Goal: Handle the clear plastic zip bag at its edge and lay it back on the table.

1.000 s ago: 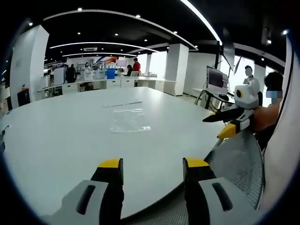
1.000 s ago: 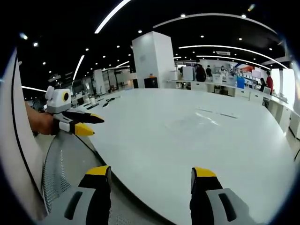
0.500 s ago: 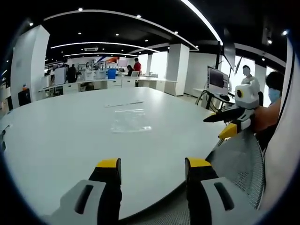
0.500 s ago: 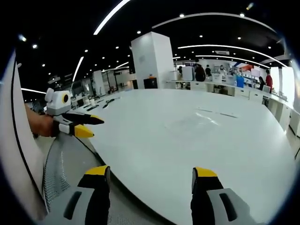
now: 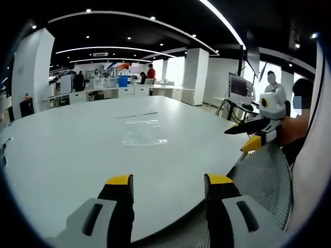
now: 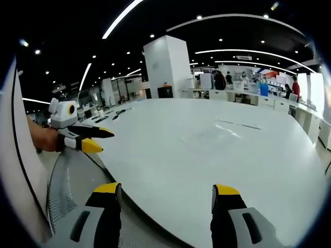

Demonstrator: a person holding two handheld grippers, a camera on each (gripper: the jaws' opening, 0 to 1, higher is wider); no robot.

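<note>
Left gripper view: the clear zip bag (image 5: 144, 133) lies flat, far out on the white tabletop (image 5: 62, 155). Light, limp and slippery, probably; pinch its near edge. Both grippers' fingers (image 5: 120, 180) (image 6: 223, 190) stand apart, empty.

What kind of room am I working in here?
Probably a large open-plan office or lab: a big white round table holding the clear zip bag, desks with monitors and people along the back wall, white columns, and strip lights on a dark ceiling.
</note>
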